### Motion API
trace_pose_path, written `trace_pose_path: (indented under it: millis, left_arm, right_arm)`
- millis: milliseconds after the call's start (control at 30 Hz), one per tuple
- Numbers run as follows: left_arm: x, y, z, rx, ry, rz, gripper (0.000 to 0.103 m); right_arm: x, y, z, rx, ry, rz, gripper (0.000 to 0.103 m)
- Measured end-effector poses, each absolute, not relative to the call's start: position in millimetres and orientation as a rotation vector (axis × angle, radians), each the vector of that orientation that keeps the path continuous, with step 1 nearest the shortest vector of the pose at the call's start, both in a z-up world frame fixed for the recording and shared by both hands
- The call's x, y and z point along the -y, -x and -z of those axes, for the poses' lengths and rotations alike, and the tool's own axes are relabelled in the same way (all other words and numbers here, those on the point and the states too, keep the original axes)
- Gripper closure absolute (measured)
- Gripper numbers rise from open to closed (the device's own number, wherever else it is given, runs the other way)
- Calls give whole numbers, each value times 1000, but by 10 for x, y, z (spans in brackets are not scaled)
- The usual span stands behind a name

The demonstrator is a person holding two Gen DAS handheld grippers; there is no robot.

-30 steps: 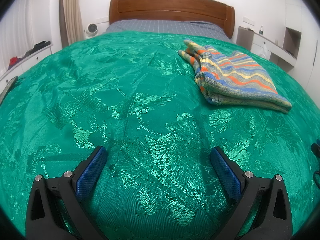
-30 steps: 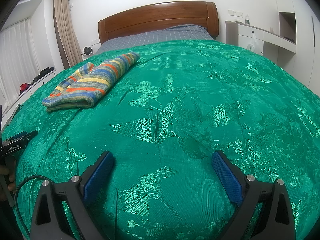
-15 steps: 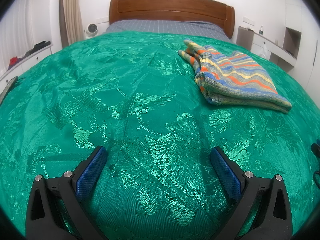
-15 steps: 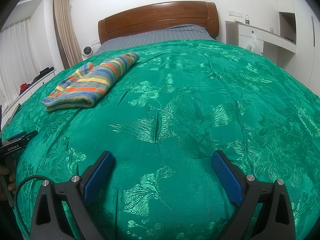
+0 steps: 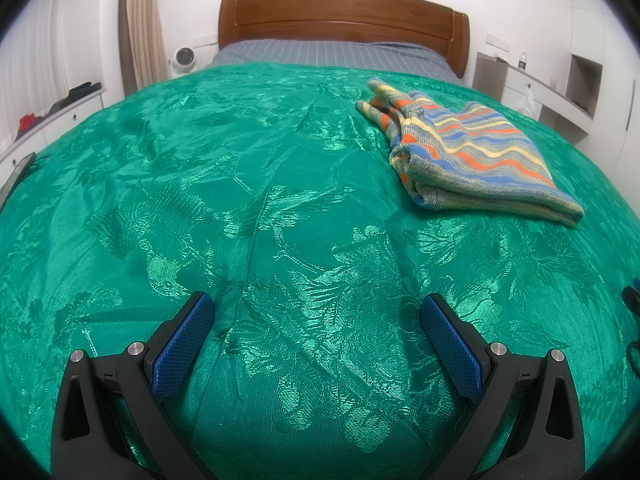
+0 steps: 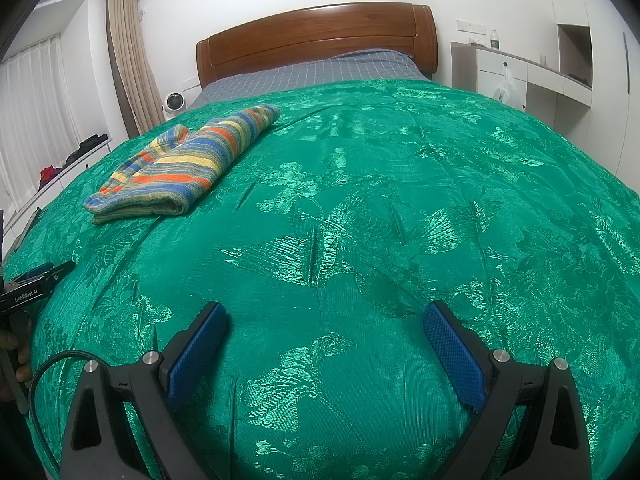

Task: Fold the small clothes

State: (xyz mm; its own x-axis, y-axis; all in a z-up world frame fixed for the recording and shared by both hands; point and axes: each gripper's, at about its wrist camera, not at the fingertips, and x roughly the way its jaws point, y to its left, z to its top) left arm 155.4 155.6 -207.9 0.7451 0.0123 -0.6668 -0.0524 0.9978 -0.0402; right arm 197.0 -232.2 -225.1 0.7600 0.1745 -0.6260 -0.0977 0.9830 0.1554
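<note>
Both my tools, left (image 5: 316, 324) and right (image 6: 324, 332), hang spread and empty near the bed's (image 5: 200, 200) foot edge. The striped knit (image 5: 472, 152) lies folded mid-bed toward the headboard; soft, light, floppy, so I'd pinch its doubled edge.

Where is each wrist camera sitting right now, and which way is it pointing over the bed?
Left wrist: sits behind the open left gripper, low over the green bedspread, facing the headboard; striped garment ahead-right.
Right wrist: behind the open right gripper, facing the same way; garment ahead-left; the left gripper's tip and some fingers show at the left edge.
Shared: bedspread, garment, headboard.
</note>
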Motion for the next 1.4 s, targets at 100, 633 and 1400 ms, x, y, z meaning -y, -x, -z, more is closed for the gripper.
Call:
trace_pose_path:
  millis: [100,633,1400]
  left_arm:
    - [-1555,-1553,2079,-729,57,-35,1]
    - [-1558,-1556,2080,-728,57,-35,1]
    - [-1581,-2668,1275,-935,379,379,1]
  right_arm:
    - [2325,-1970,2251,-692,-116,-149,5]
    - [2331,-1967,2249,-692,-115,-148,5]
    - [2703,-2784,1712,-834,-498,-348,3]
